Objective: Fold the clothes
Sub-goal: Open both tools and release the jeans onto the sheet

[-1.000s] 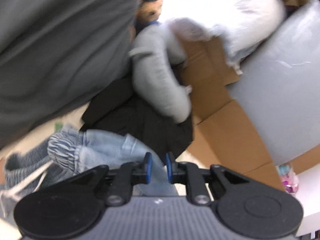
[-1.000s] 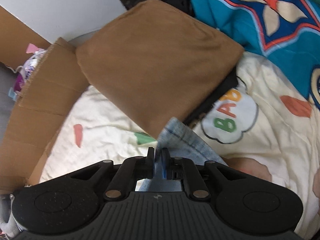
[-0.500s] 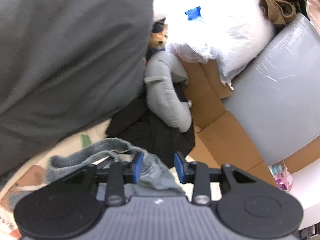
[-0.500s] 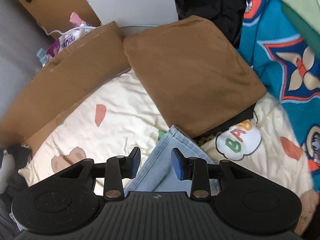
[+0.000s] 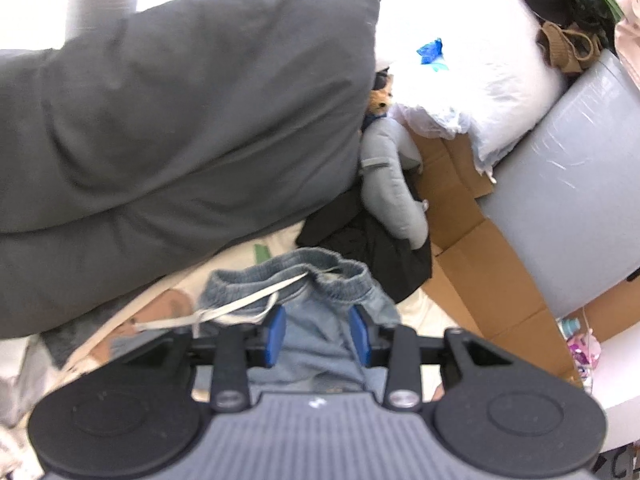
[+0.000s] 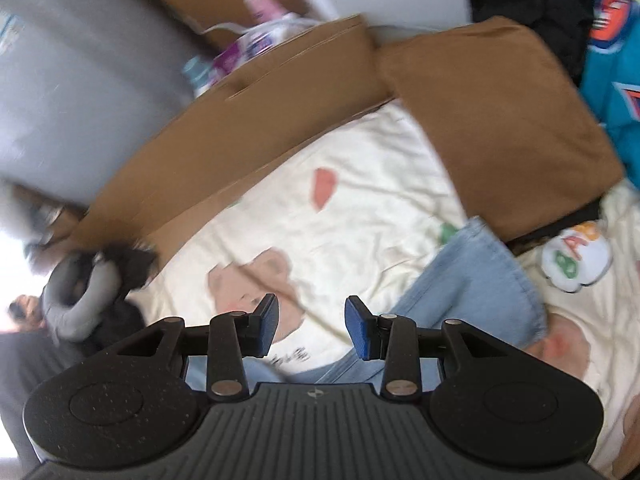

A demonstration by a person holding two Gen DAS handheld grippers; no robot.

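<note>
The jeans [image 5: 320, 312] lie flat on the printed bedsheet [image 6: 360, 208], hem near the brown cushion [image 6: 492, 120]. Left gripper [image 5: 316, 334] and right gripper [image 6: 311, 326] hover half-open and seemingly empty. Next comes regripping for another fold.

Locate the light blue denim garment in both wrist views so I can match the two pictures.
Left wrist: the denim garment lies at bottom centre, its elastic waistband and drawstring just beyond the open left gripper.
Right wrist: its hem end runs from lower centre toward centre right, on the printed cream sheet, right of the open right gripper.
Shared landmark: the grey plush toy beside the cardboard.
</note>
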